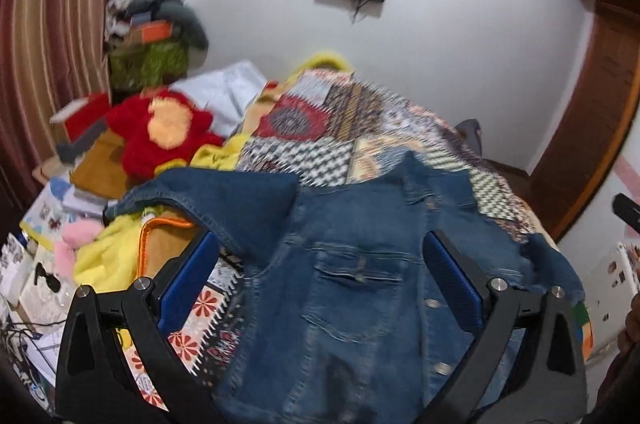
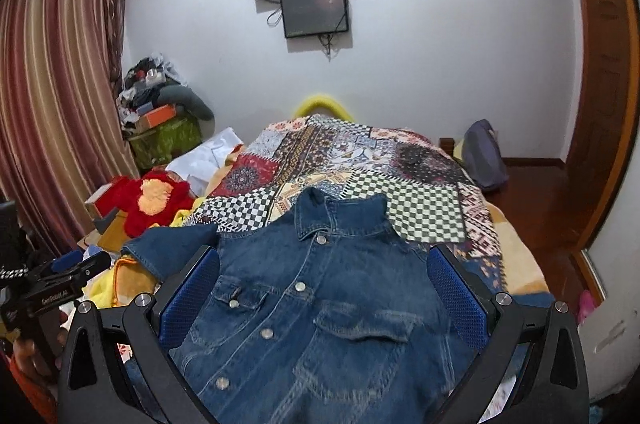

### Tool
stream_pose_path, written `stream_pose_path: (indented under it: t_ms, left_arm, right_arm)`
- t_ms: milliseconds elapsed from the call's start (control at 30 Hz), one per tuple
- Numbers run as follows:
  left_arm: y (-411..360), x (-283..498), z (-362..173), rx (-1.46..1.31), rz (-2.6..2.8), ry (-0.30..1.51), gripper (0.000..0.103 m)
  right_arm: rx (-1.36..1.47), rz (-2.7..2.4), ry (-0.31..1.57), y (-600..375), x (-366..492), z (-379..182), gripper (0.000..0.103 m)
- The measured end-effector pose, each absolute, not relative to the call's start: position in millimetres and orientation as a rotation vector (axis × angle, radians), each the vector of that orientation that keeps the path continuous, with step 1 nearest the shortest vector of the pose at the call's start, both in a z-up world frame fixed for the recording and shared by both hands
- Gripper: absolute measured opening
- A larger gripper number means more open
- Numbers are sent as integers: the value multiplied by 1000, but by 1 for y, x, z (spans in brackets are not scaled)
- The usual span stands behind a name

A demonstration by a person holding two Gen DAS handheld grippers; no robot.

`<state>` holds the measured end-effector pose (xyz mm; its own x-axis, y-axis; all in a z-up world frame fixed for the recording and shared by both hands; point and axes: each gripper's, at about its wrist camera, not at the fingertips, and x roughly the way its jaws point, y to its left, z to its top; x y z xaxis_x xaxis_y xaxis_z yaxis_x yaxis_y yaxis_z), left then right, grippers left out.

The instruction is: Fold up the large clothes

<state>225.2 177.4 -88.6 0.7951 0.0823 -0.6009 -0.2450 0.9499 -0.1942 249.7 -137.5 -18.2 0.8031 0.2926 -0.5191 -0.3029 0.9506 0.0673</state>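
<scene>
**Jacket laid flat, both tools released above it**

I have the dark blue denim jacket (image 2: pixel 316 308) spread front-up on the patchwork quilt (image 2: pixel 360 160) of the bed, collar pointing away from me, so the seams lie straight for folding. My left gripper (image 1: pixel 320 284) hovers with its blue-padded fingers (image 1: pixel 452 284) spread wide, grasping nothing. My right gripper (image 2: pixel 324 300) is likewise released, straddling the buttoned chest. The short sleeve (image 2: pixel 172 244) spills toward the yellow blanket (image 1: pixel 108 248); I judge that side should be folded inward first
</scene>
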Motion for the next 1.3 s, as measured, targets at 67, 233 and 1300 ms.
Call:
stream_pose_path:
  t_ms: [67, 233, 1300]
  left_arm:
    - [201, 242, -104, -306, 197, 675, 103]
    - [243, 278, -148, -354, 189, 820, 103]
    - [350, 377, -216, -563, 442, 932, 21]
  right_arm:
    - [-39, 320, 570, -128, 270, -24, 103]
    - [-139, 334, 653, -95, 319, -58, 103]
    - [-162, 455, 1091, -64, 402, -194, 103]
